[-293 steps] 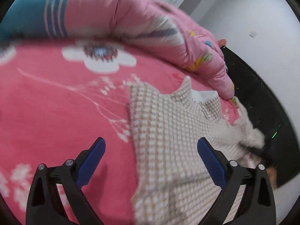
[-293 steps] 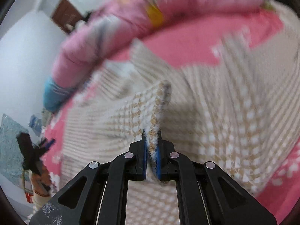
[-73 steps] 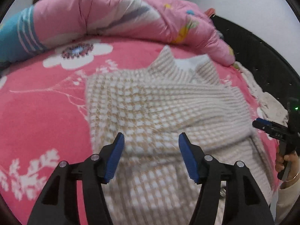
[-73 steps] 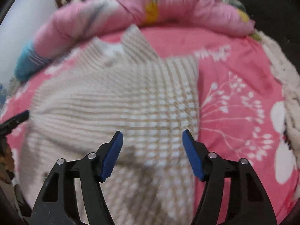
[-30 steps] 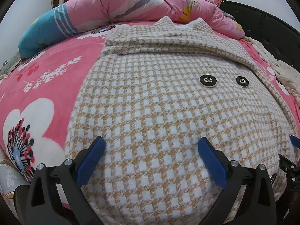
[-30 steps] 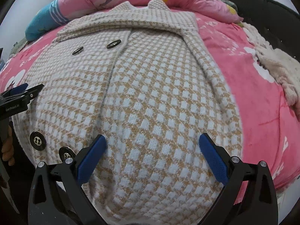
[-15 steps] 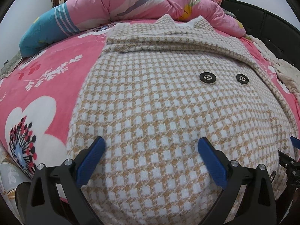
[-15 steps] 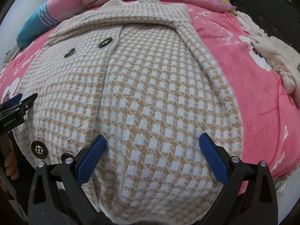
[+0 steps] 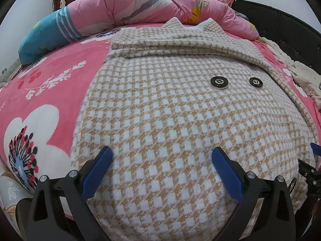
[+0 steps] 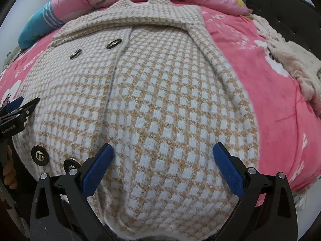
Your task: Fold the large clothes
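A tan-and-white checked knit coat (image 9: 170,104) with black buttons (image 9: 219,82) lies flat on the pink bed, collar at the far end, both sleeves folded across the chest. It also fills the right wrist view (image 10: 160,92). My left gripper (image 9: 161,160) is open and empty, just above the coat's near hem on its left half. My right gripper (image 10: 163,156) is open and empty over the hem on the right half. The left gripper's tip shows at the left edge of the right wrist view (image 10: 18,108).
A pink floral bedsheet (image 9: 46,92) covers the bed. A rolled pink and blue quilt (image 9: 124,10) lies behind the coat's collar. A cream fluffy garment (image 10: 291,60) lies at the right side by the black bed frame (image 9: 280,24).
Both grippers let go of the sleeves and drew back from the chest to the near hem, opening wide. In the last second they edged slightly lower and closer to the hem.
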Tool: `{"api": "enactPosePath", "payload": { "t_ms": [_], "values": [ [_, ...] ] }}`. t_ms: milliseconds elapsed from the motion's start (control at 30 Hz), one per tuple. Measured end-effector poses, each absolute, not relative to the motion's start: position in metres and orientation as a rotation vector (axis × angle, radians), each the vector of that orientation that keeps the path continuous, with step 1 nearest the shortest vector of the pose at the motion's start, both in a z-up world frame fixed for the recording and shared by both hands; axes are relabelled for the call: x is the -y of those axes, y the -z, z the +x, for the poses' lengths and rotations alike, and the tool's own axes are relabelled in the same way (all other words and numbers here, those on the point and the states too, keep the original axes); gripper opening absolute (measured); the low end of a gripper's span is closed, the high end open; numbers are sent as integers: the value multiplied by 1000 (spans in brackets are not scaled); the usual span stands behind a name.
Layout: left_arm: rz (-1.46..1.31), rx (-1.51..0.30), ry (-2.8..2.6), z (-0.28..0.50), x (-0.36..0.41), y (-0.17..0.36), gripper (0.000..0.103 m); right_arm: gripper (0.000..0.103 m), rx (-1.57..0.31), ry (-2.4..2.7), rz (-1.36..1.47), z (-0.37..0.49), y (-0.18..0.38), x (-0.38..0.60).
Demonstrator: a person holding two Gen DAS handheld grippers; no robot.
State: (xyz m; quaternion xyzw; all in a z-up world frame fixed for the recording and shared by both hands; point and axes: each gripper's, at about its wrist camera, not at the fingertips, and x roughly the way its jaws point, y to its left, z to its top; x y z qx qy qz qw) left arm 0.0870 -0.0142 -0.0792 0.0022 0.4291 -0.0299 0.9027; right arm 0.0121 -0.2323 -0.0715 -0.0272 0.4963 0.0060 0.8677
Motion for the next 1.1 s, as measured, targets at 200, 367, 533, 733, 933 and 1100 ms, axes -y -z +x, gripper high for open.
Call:
{"api": "enactPosePath", "payload": {
  "t_ms": [200, 367, 533, 733, 933, 1100],
  "values": [
    [-2, -876, 89, 83, 12, 79, 98, 95, -1052, 39, -67, 11, 72, 225],
    [-11, -878, 100, 82, 10, 79, 98, 95, -1080, 56, -52, 13, 69, 224],
    [-11, -868, 99, 82, 10, 78, 98, 95, -1111, 57, -39, 28, 65, 232],
    [-11, -878, 105, 83, 8, 79, 98, 95, -1129, 70, -38, 39, 62, 238],
    [-13, -894, 123, 84, 7, 77, 98, 95, -1130, 72, -46, 42, 60, 234],
    [-6, -883, 121, 84, 8, 77, 98, 95, -1143, 96, -74, 48, 43, 220]
  ]
}}
